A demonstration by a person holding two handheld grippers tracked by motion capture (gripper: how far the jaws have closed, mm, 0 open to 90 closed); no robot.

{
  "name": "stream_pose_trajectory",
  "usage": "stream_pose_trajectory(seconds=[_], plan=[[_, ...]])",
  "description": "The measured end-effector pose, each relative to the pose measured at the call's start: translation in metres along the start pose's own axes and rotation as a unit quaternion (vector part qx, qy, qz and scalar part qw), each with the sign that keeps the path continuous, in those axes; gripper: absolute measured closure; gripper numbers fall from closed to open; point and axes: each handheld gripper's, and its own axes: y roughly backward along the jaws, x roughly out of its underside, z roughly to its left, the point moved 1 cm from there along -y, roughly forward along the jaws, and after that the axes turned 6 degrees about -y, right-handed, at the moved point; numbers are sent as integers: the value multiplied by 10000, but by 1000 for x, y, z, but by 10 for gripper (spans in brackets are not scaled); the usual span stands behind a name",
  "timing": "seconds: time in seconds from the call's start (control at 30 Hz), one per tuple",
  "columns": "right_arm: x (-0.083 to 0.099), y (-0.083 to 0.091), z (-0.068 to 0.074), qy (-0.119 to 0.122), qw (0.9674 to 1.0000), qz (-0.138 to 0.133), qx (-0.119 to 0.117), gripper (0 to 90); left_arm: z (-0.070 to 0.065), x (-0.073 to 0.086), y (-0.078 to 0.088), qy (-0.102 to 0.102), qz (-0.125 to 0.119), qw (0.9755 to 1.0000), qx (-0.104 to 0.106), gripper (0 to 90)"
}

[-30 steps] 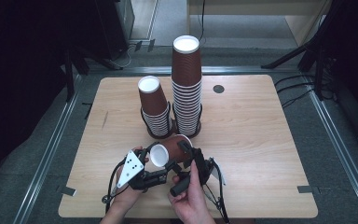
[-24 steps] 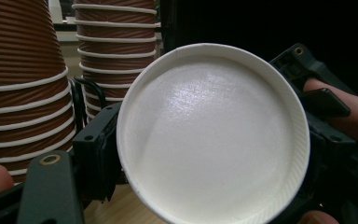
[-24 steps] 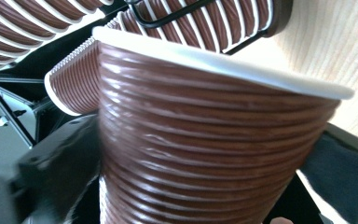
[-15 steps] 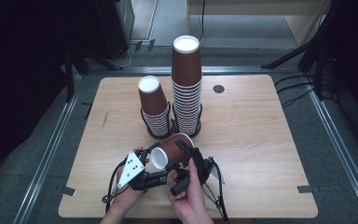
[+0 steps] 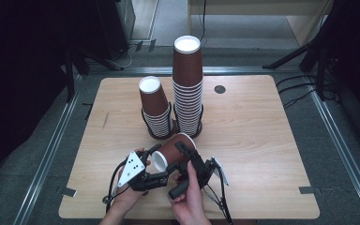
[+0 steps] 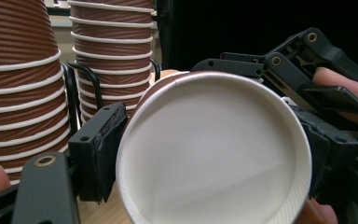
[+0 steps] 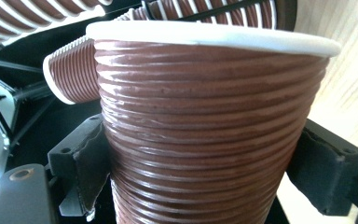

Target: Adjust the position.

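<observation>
1. Right gripper (image 5: pixel 183 151): jaws have just been closing; pads now pinch the ribbed wall of the brown paper cup (image 5: pixel 171 152), held on its side above the table's near edge.
2. Left gripper (image 5: pixel 155 154): jaws have just been easing apart at the cup's white base, one pad beside it; contact cannot be told.
3. Handling advice: squeeze lightly; thin walls would likely crumple.
4. Two cup stacks (image 5: pixel 187 89) in wire holders behind.
5. Wooden table (image 5: pixel 262 140); dark room around.

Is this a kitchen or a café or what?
Probably neither: it looks like a lab or test room. A bare wooden table stands on grey floor between metal rails, with cables lying around, and the brown paper cups are stacked for practice, not drinks.
</observation>
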Motion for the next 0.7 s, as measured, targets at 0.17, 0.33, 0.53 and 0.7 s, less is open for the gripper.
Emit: stream_pose_trajectory(seconds=[0.17, 0.33, 0.53, 0.7], plan=[[2, 2, 2, 310, 9994, -115, -125, 149, 1, -1, 0, 125, 109, 9998, 105, 106], [1, 6, 8, 586, 9978, -276, -154, 149, 1, -4, 0, 256, 153, 9994, 171, 20], [-4, 10, 14, 1036, 9928, -578, -154, 148, 5, -5, 3, 434, 202, 9987, 147, 0], [-9, 14, 17, 1408, 9865, -828, -129, 148, 10, -6, 5, 560, 212, 9981, 118, 0]])
